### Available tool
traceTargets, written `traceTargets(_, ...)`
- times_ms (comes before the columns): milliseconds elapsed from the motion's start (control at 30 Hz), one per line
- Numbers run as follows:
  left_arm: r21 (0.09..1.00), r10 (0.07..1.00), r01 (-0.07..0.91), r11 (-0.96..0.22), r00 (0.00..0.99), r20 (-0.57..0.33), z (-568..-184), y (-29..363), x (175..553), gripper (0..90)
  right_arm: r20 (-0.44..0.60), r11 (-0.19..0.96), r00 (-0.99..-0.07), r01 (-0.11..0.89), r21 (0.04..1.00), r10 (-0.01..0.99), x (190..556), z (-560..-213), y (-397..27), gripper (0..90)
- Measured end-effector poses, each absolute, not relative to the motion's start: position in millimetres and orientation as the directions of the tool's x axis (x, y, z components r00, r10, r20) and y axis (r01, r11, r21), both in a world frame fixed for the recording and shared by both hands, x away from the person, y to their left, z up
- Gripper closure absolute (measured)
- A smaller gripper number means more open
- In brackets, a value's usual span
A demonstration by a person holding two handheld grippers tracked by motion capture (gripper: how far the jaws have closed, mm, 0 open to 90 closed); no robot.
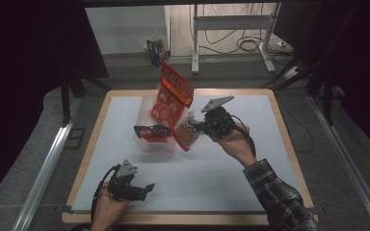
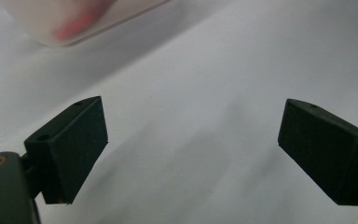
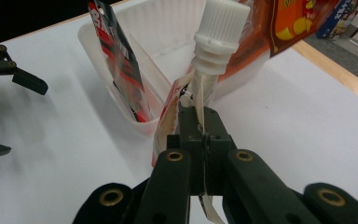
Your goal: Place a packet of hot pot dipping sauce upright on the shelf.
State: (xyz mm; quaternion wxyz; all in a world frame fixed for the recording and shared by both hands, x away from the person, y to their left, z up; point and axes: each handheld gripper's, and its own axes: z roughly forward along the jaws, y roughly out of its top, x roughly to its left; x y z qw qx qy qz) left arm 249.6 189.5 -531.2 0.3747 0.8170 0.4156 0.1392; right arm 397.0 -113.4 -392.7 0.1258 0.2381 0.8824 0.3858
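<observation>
A spouted pouch (image 1: pixel 187 131) with a white screw cap (image 3: pixel 219 23) hangs at the right rim of a clear plastic bin (image 1: pixel 147 108). My right gripper (image 3: pixel 200 122) is shut on the pouch's thin edge just below the spout, and in the high view that right gripper (image 1: pixel 200 127) sits right of the bin. An orange snack bag (image 1: pixel 172 96) stands tall in the bin, and a black-and-red packet (image 1: pixel 151 131) leans at its front. My left gripper (image 1: pixel 147 187) rests near the table's front edge, open with nothing between its pads (image 2: pixel 74 144).
The white mat (image 1: pixel 221 173) lies on a wood-edged table (image 1: pixel 289 144). The bin's blurred corner (image 2: pixel 70 23) is at the top left of the left gripper view. In the right gripper view the left gripper (image 3: pixel 9 74) is far off at the left edge.
</observation>
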Motion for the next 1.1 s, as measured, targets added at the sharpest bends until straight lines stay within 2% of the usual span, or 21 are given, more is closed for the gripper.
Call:
traceTargets(500, 0.722, 0.782, 0.578, -0.381, 0.618, -0.082, -532, 188, 250, 8.0, -0.048, 0.606, -0.88, 0.284, 0.743, 0.472, 402, -384, -98, 88.5)
traceTargets(1100, 0.717, 0.778, 0.578, -0.391, 0.623, -0.078, -533, 188, 250, 8.1, 0.005, 0.571, -0.89, 0.296, 0.766, 0.455, 415, -378, -79, 88.5)
